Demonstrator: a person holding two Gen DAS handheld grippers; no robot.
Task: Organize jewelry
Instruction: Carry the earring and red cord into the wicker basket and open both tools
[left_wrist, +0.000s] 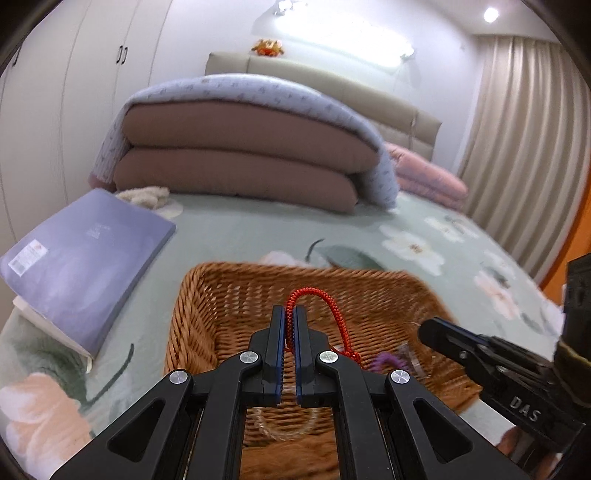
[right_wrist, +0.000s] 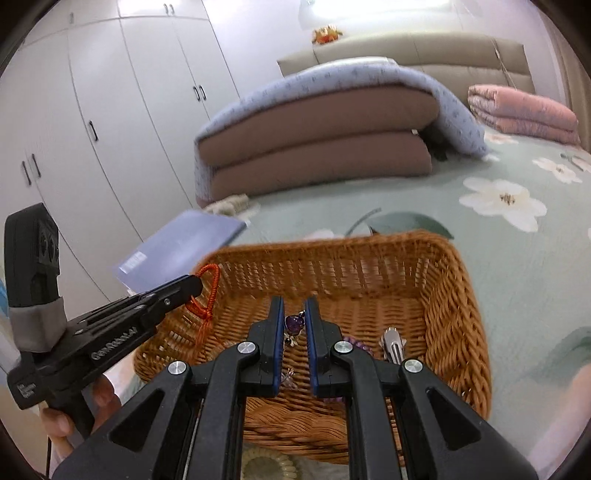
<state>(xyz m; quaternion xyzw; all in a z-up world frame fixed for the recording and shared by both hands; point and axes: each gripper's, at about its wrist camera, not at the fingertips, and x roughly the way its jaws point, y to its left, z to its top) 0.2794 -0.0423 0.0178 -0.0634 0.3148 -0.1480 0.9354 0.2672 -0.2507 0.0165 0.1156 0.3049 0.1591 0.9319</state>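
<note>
Already over the woven brown wicker basket (left_wrist: 229, 295): left gripper (left_wrist: 290, 314) clamped on limp, featherlight red braided cord loop (left_wrist: 325, 306); right gripper (right_wrist: 294, 314) pinching small purple gem pendant (right_wrist: 294, 324). Hard, slippery; best pinched across flat faces.

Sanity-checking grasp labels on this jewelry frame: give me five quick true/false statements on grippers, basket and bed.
1. The left gripper is shut on a red cord. True.
2. The right gripper holds nothing. False: a purple gem pendant sits between its fingers.
3. The wicker basket rests on a flowered bedsheet. True.
4. The purple book lies inside the basket. False: it lies on the bed beside the basket.
5. The folded quilt lies behind the basket, toward the headboard. True.
</note>
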